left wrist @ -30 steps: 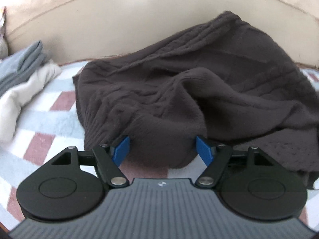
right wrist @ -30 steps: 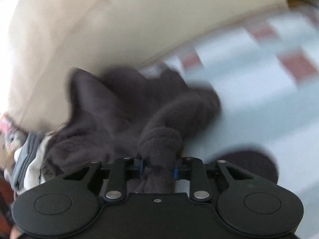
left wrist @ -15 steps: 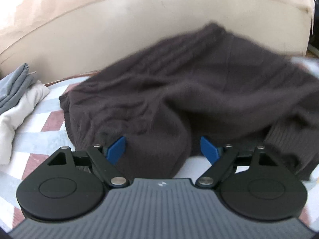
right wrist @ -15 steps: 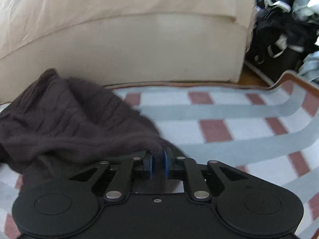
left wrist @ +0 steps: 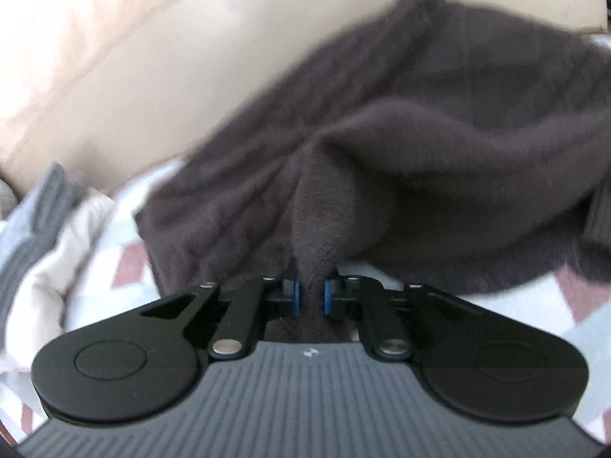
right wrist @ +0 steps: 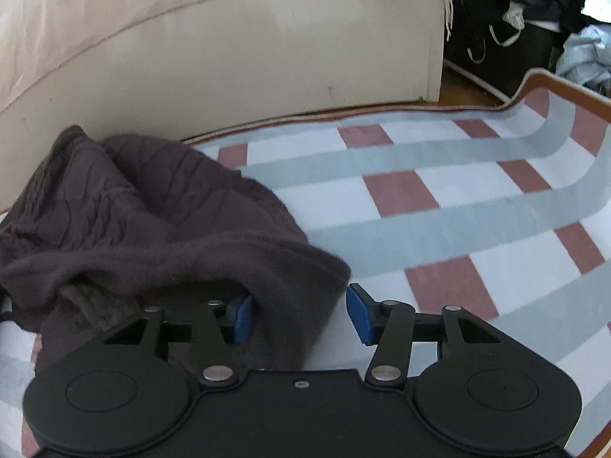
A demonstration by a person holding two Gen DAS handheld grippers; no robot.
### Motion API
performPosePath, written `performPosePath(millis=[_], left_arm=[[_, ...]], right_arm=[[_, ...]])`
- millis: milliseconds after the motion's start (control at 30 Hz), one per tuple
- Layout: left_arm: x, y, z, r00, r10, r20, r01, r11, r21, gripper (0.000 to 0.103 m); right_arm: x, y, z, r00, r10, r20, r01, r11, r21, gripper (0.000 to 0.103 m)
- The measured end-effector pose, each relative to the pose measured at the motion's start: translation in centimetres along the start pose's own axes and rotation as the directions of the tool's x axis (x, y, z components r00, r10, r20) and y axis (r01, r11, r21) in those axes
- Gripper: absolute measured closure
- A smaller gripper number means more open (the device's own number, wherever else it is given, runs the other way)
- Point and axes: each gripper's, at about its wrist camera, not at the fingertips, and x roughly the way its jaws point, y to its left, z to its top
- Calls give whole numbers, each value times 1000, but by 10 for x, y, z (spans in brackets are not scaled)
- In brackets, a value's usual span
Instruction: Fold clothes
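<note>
A dark brown knitted sweater (left wrist: 401, 145) lies bunched on the checked rug (left wrist: 542, 305), against a cream sofa base. My left gripper (left wrist: 309, 297) is closing: its blue pads pinch a fold of the sweater's near edge. In the right wrist view the same sweater (right wrist: 126, 213) fills the left side. My right gripper (right wrist: 301, 315) is opening; a corner of the knit still lies between its blue pads, resting against the left pad and clear of the right one.
Folded grey and white clothes (left wrist: 49, 236) sit at the left on the rug. The cream sofa base (right wrist: 248, 45) runs along the back. A dark pile of clothes and bags (right wrist: 534, 11) stands at the far right, past the rug's raised edge (right wrist: 565, 84).
My left gripper went from wide open around the sweater's edge to pinched on a fold. My right gripper, which was clamped on the sweater, has spread its jaws. The left view has tilted.
</note>
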Motion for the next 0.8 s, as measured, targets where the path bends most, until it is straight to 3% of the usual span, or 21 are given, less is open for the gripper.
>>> performPosePath(millis=[67, 133, 267, 367, 433, 533, 567, 600, 667, 700, 800], left_arm=[[-17, 13, 11, 995, 69, 77, -67, 997, -32, 94], [-35, 34, 23, 978, 145, 148, -134, 988, -82, 94], [-72, 78, 42, 915, 297, 273, -256, 950, -176, 94], [-105, 102, 40, 875, 344, 341, -273, 932, -239, 94], [-120, 109, 22, 882, 336, 331, -245, 926, -288, 93], [-97, 111, -15, 962, 224, 159, -168, 937, -307, 93], [-80, 109, -29, 982, 177, 63, -151, 942, -301, 93], [-62, 108, -42, 990, 133, -37, -138, 944, -299, 93], [-33, 108, -62, 981, 45, -188, -105, 939, -327, 93], [-27, 108, -66, 976, 20, -218, -96, 935, -343, 93], [-31, 102, -65, 980, 53, -194, -113, 944, -310, 93]], right_arm=[[3, -1, -2, 1000, -6, -18, 6, 1000, -3, 46], [3, 0, -3, 1000, -12, -26, 11, 1000, -19, 47], [-2, 4, -1, 1000, -16, -3, 16, 996, -82, 47], [-4, 9, 0, 1000, 28, -10, -28, 996, -84, 47], [-3, 16, -2, 999, 46, -15, -47, 994, -95, 46], [5, 23, -6, 997, 55, -45, -59, 995, -82, 46], [9, 25, -7, 998, 41, -57, -46, 996, -79, 46], [13, 26, -8, 997, 27, -69, -32, 997, -76, 46], [19, 28, -8, 996, 10, -87, -16, 998, -65, 46], [21, 28, -8, 996, 8, -93, -13, 998, -56, 46], [25, 29, -8, 994, 1, -111, -4, 1000, -29, 46]])
